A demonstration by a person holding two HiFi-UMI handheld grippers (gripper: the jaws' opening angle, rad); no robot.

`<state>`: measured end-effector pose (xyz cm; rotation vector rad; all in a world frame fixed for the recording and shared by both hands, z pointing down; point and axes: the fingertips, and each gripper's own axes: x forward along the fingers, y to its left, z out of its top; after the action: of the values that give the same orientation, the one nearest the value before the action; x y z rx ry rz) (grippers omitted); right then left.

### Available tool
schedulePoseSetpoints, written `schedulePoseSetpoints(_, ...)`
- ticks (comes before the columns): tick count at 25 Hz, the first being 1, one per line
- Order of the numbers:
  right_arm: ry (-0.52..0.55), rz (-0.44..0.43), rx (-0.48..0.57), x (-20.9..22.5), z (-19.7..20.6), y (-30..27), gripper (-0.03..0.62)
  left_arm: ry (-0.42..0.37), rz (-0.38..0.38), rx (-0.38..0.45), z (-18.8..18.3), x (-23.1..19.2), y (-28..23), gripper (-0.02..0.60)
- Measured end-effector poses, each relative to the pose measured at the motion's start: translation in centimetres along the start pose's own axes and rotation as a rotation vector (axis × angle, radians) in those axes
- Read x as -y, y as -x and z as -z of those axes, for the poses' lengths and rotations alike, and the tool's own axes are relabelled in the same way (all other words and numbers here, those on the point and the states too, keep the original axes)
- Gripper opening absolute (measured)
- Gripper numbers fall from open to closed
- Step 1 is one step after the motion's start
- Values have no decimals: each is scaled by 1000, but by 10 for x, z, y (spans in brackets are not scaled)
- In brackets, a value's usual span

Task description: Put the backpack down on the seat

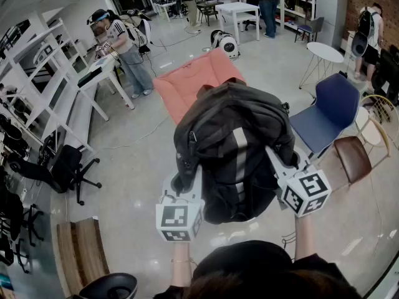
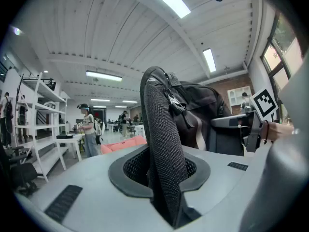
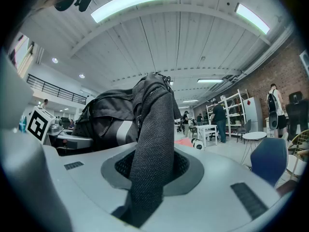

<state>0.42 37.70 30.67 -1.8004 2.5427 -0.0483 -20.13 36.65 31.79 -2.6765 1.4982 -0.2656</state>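
Both left gripper (image 1: 185,184) and right gripper (image 1: 278,159) hold backpack (image 1: 234,145), covering seat's (image 1: 187,83) near edge.

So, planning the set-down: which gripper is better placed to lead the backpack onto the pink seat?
Left, probably: left gripper and right gripper each clamp a strap, but the pink seat lies ahead-left.

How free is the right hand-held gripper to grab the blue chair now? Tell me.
Probably not: the right hand-held gripper is shut on a backpack strap, though nothing blocks the way to the blue chair.

Pale floor (image 1: 137,167) carries salmon seat (image 1: 187,83), blue chair (image 1: 327,111), brown chair (image 1: 352,157).
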Motion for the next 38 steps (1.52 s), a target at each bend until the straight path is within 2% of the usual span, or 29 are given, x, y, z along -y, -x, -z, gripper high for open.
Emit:
schedulePoseSetpoints(11,-13,0,-22,2,8,-3,104,12,-3,-26,7,0,-3,101)
schedulePoseSetpoints(18,-27,-28,-35,27,18,-6,106,23,-23,-46,14,16,-20,101)
schedulePoseSetpoints(23,-28,-46,-49,23,29,-23,106,41,-41,-63,27,4,-26,103)
schedulePoseSetpoints(29,-52,-51,-68,65,41,-51,106,33,-45,-89,31,11,-75,103)
schedulePoseSetpoints(38,-58,-44,-104,98,50,-136,106,63,-43,-121,42,-31,-155,103)
